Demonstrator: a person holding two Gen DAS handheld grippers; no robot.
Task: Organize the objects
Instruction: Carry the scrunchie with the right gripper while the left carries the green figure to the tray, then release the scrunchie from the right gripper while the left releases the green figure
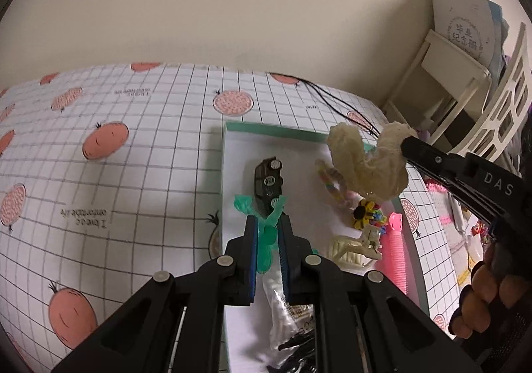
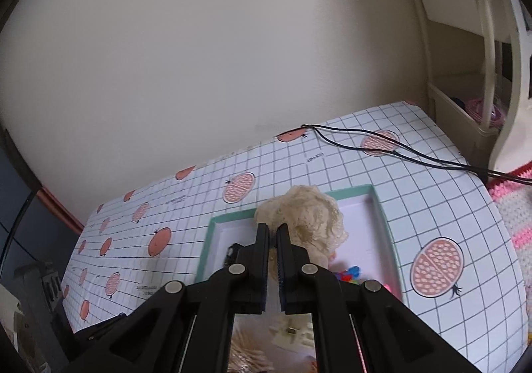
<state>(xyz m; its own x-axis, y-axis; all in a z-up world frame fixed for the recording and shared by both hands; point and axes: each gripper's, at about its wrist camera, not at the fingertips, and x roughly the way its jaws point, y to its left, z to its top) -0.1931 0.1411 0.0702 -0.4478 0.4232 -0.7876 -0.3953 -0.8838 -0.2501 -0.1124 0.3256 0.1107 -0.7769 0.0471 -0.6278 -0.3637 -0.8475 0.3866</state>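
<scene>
Above the tray (image 1: pixel 239 127), the left gripper (image 1: pixel 268 226) is clamped on a green toy (image 1: pixel 262 233) near the toy car (image 1: pixel 268 181), the right gripper (image 2: pixel 272 233) on a cream net (image 2: pixel 304 210), apparently for sorting

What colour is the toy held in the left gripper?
Translucent green toy, clamped in the left gripper; clearest in the left wrist view.
</scene>
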